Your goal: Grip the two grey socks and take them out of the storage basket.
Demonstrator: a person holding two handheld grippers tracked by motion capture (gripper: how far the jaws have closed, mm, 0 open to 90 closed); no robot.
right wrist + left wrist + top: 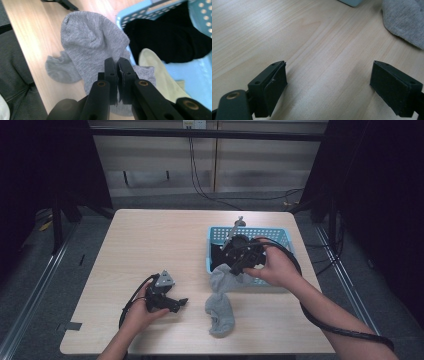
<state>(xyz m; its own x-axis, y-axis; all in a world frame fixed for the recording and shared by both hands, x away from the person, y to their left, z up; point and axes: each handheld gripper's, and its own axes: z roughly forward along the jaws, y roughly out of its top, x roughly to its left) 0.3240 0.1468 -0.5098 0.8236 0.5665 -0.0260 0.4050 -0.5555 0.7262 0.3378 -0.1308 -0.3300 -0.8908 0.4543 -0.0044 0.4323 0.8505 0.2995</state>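
A grey sock [220,307] hangs from the front left corner of a light blue basket [250,230] down onto the table, its toe end lying flat. My right gripper [232,270] is over that corner, shut on the sock's upper edge. The right gripper view has the jaws [117,62] pinched together on the grey sock [92,35]. My left gripper [180,304] rests on the table to the left of the sock, open. In the left gripper view its jaws [328,77] stand wide apart over bare wood, with the grey sock [404,17] ahead at the right.
The basket [130,15] holds a black garment [165,37] and a cream sock [155,67]. The wooden table [150,245] has bare surface at the left and back. A thick cable trails from the right gripper along the forearm.
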